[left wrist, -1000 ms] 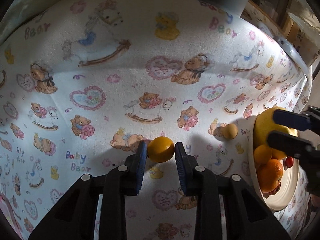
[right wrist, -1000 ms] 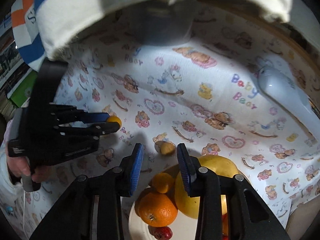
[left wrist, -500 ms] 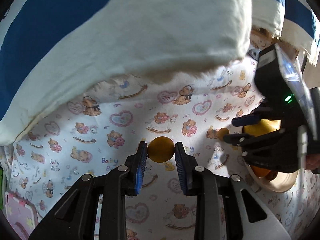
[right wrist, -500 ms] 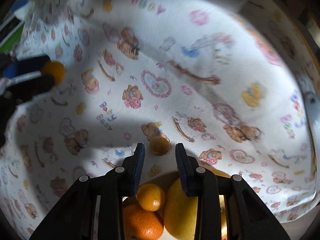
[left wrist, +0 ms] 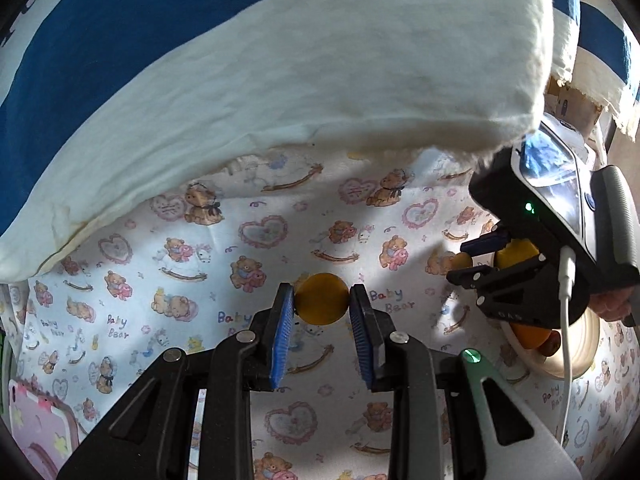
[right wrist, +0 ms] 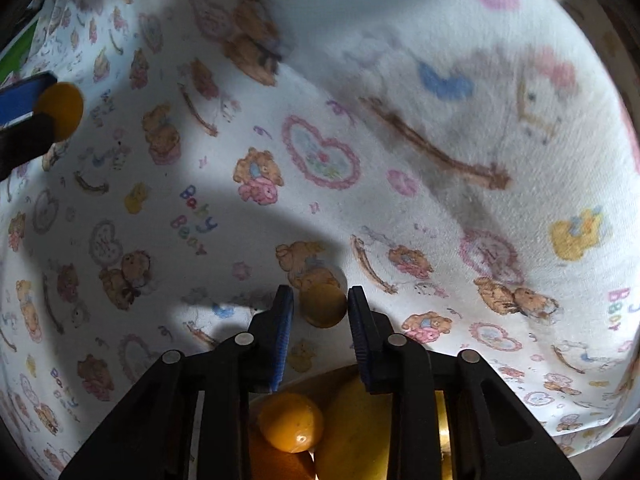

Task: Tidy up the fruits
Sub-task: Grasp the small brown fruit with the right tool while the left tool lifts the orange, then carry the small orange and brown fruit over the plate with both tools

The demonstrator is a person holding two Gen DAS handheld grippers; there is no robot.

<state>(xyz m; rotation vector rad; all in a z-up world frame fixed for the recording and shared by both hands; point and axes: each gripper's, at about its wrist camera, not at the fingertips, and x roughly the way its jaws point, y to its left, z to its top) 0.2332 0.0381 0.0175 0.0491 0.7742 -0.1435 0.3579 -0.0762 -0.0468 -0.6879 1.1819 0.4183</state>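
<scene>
While my left gripper pinches a small yellow-orange fruit between its blue pads, clear of the teddy-bear printed cloth, my right gripper points steeply down at a second small brownish-orange fruit lying on that cloth just beside the plate's rim. Its jaws have just been closing, with that fruit between them; I see a sliver of gap on either side, so the pads are not yet pressing. On the plate sit an orange fruit and a large yellow one. A cream sleeve fills the top of the left view.
</scene>
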